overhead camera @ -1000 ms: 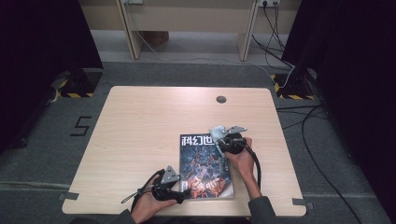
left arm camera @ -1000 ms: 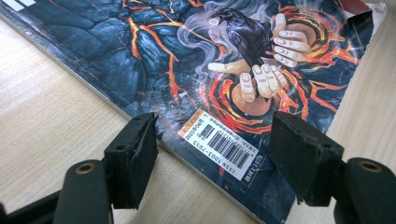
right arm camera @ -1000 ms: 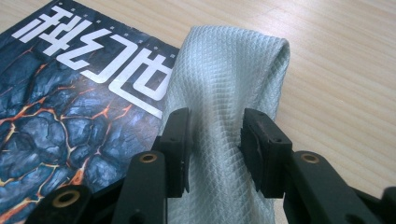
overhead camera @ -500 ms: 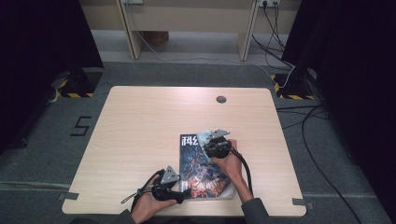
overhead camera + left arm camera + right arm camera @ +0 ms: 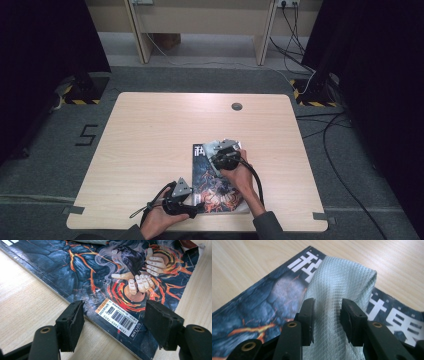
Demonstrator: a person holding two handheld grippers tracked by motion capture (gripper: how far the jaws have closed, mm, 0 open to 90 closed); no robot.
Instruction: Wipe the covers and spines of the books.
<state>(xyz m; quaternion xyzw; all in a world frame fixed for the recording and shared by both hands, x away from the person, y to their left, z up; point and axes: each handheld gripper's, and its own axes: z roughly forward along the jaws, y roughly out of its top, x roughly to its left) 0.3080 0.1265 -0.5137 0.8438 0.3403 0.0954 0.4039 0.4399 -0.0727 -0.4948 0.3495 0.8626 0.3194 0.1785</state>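
A magazine [image 5: 218, 189] with a dark blue and orange lava cover lies flat near the table's front edge. Folded over its title end is a pale grey-green waffle-weave cloth [image 5: 339, 280], and my right gripper [image 5: 327, 312] is shut on it, the fabric pinched between both pads. The high view shows that right gripper [image 5: 218, 152] over the magazine's far end. My left gripper [image 5: 113, 317] stands open, its jaws straddling the magazine's [image 5: 100, 272] near corner and the white barcode label [image 5: 120, 316]. From above, the left gripper [image 5: 196, 205] sits at the magazine's near left corner.
The light wooden table [image 5: 150, 135] has a round cable hole [image 5: 237, 106] near its far edge. Cables trail from both grippers toward the person at the front edge. Dark curtains and floor cables surround the table.
My right gripper has slid left across the magazine's far end with the cloth in it. The left gripper has stayed at the near corner.
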